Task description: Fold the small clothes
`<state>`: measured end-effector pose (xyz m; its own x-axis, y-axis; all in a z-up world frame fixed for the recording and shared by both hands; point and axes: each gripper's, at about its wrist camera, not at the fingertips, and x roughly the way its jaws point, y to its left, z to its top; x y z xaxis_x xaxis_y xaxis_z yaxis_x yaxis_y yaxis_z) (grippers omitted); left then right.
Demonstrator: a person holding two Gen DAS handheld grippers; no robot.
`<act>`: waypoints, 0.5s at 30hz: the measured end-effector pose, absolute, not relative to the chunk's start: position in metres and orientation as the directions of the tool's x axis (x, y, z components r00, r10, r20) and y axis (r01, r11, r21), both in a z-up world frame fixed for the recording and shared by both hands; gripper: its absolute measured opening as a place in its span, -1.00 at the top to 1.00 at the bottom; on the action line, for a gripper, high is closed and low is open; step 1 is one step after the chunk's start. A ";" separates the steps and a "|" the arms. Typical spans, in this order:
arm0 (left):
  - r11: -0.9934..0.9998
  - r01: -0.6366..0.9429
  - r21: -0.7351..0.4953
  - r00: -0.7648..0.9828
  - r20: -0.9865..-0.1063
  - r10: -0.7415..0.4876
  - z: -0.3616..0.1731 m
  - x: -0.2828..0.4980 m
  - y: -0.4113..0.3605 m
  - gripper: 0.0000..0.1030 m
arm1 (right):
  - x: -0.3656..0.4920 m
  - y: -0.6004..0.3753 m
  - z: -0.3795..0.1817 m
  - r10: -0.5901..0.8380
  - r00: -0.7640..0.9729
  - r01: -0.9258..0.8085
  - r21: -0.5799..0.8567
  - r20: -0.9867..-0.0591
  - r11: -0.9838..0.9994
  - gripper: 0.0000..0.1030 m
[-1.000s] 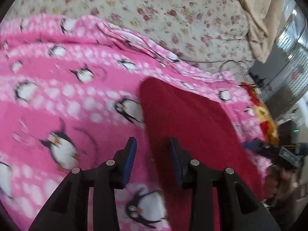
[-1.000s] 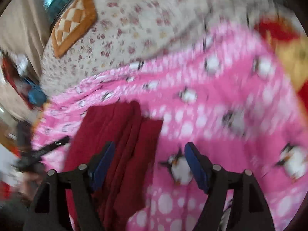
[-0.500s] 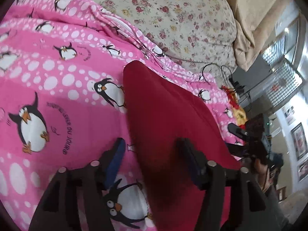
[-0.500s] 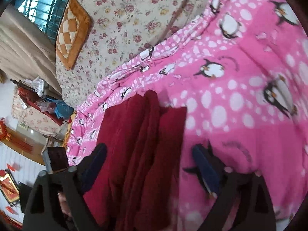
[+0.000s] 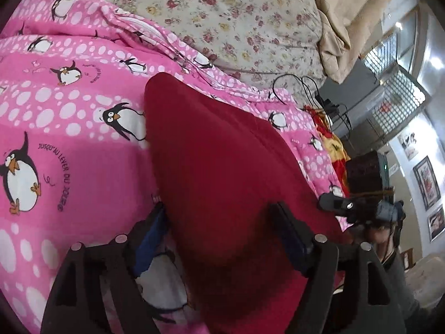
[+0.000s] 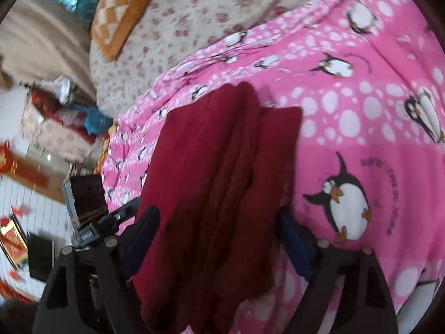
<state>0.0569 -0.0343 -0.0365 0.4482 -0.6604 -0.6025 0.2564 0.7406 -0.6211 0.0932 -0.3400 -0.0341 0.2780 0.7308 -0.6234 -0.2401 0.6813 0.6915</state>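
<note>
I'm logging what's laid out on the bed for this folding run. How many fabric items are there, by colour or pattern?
Dark red garment, folded: 1
Pink penguin-print blanket: 1
Cream floral bedcover: 1
Orange checked cushion: 1
Total: 4

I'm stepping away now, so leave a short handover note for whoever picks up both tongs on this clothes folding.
Left tongs: open, jaws just widened, straddling the red garment's near edge, pads not pressing.
Right tongs: open, jaws just narrowed slightly, cloth between them, no grip.
Garment: lies on the pink penguin blanket, already folded lengthwise into layers.
Left: probably one more fold or squaring the uneven far end.
</note>
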 end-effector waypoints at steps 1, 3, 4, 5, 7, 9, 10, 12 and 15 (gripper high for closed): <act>0.739 0.249 -0.626 0.450 -0.601 -0.661 -0.036 0.058 -0.032 -0.05 | 0.095 -0.339 -0.034 0.718 0.302 -0.257 0.672 -0.627 0.695 -0.64; 0.739 0.252 -0.625 0.451 -0.600 -0.661 -0.037 0.057 -0.031 -0.05 | 0.099 -0.333 -0.032 0.694 0.350 -0.300 0.627 -0.629 0.719 -0.59; 0.743 0.254 -0.619 0.455 -0.602 -0.656 -0.037 0.055 -0.031 -0.05 | 0.099 -0.331 -0.033 0.689 0.358 -0.312 0.614 -0.630 0.725 -0.59; 0.748 0.254 -0.613 0.459 -0.604 -0.652 -0.036 0.054 -0.031 -0.05 | 0.099 -0.329 -0.032 0.685 0.364 -0.330 0.600 -0.631 0.729 -0.58; 0.753 0.253 -0.607 0.466 -0.606 -0.645 -0.036 0.052 -0.031 -0.05 | 0.095 -0.326 -0.027 0.681 0.375 -0.350 0.584 -0.629 0.732 -0.59; 0.754 0.248 -0.608 0.464 -0.609 -0.643 -0.037 0.054 -0.032 -0.07 | 0.093 -0.322 -0.026 0.650 0.371 -0.365 0.539 -0.663 0.759 -0.59; 0.756 0.247 -0.607 0.465 -0.610 -0.642 -0.038 0.054 -0.033 -0.09 | 0.093 -0.322 -0.029 0.646 0.365 -0.358 0.540 -0.670 0.762 -0.59; 0.758 0.249 -0.602 0.467 -0.611 -0.639 -0.038 0.055 -0.034 -0.10 | 0.095 -0.321 -0.031 0.646 0.369 -0.357 0.539 -0.668 0.763 -0.59; 0.759 0.250 -0.602 0.471 -0.609 -0.638 -0.038 0.054 -0.032 -0.10 | 0.096 -0.318 -0.031 0.637 0.377 -0.353 0.532 -0.672 0.770 -0.56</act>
<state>0.0544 -0.0320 -0.0378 0.4707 -0.6383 -0.6091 0.2496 0.7585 -0.6019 0.0964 -0.3182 -0.0309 0.3771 0.6370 -0.6724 -0.3526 0.7700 0.5317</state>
